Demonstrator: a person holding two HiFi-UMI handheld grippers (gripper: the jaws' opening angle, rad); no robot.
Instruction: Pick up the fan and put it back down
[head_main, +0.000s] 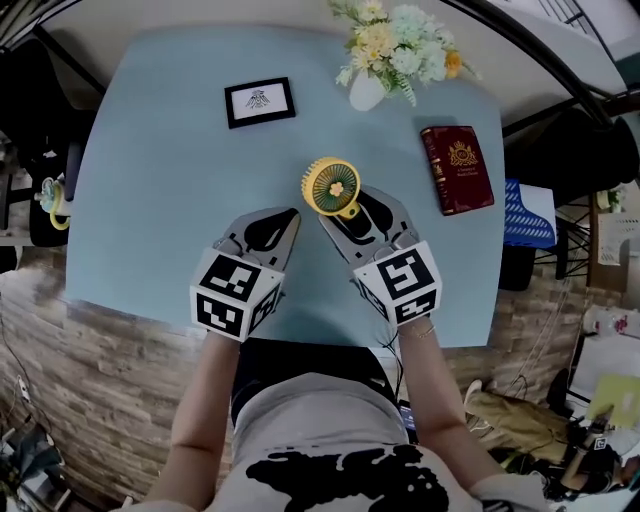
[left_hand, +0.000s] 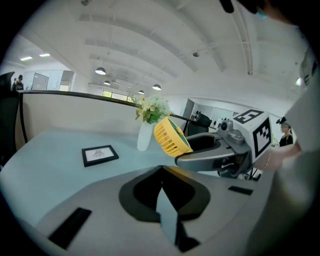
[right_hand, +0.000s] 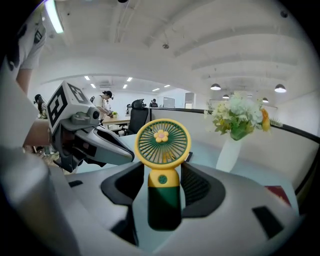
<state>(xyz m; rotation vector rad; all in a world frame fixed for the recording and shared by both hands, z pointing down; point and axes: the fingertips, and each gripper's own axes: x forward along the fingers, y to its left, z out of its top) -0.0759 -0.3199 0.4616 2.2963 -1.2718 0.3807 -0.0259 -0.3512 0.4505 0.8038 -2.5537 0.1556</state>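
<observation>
You're gripping the fan (right_hand: 162, 141) by its green handle in the right gripper (right_hand: 163, 172), clear of the table (head_main: 150, 190); left gripper (left_hand: 161, 172) is hanging closed, empty. Keep it upright when lowering.

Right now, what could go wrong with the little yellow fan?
The right gripper pinches the fan only by its green handle, so it might slip and drop onto the table. The left gripper, shut and empty, is close beside it and could bump it. The flower vase stands just beyond; a swing forward might knock it over.
</observation>
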